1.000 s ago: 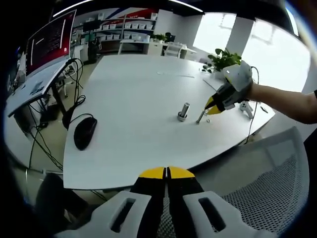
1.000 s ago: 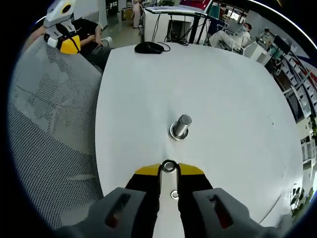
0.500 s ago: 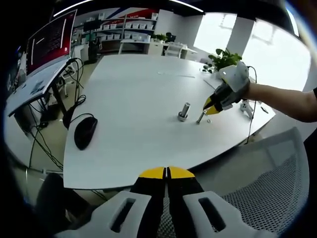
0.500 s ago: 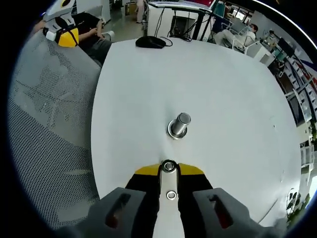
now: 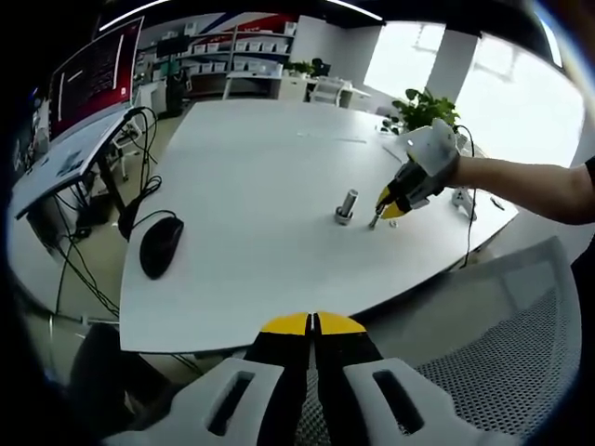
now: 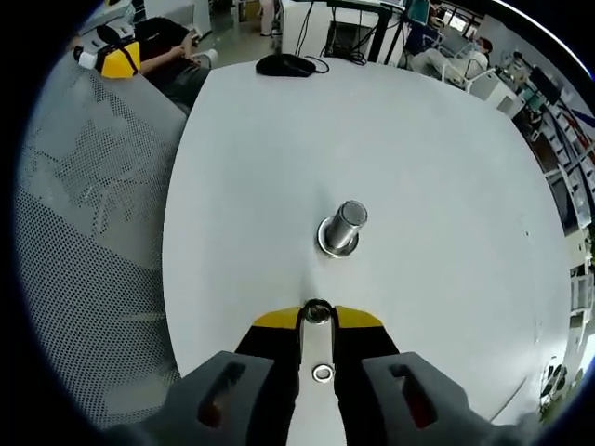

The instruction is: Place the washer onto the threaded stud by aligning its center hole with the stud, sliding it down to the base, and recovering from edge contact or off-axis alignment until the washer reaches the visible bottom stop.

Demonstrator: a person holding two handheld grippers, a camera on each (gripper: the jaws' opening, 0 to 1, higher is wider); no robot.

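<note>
While the right gripper (image 6: 317, 321) holds the washer (image 6: 317, 311) pinched on edge between its yellow tips, the stud (image 6: 342, 228) stands straight ahead of it on the white table (image 6: 446, 186), near but clearly apart, a little to the right of the jaw line in the right gripper view. The stud's long axis rises from the tabletop and leans slightly toward the view's upper right, so the washer's hole, now facing roughly up the view, is in my judgement not yet over the stud's top and needs to be carried forward and levelled above it before sliding down to the wide flange at the base. In the left gripper view the right gripper (image 5: 383, 206) sits just beside the stud (image 5: 346, 206), on its right, with the person's arm reaching in from that side. The left gripper (image 5: 313, 324) hangs well back off the table edge, over a mesh chair (image 5: 502, 344), jaws pressed together on nothing, so the right one is far nearer. A computer mouse (image 5: 160, 246) lies well apart. No container is among these things.
</note>
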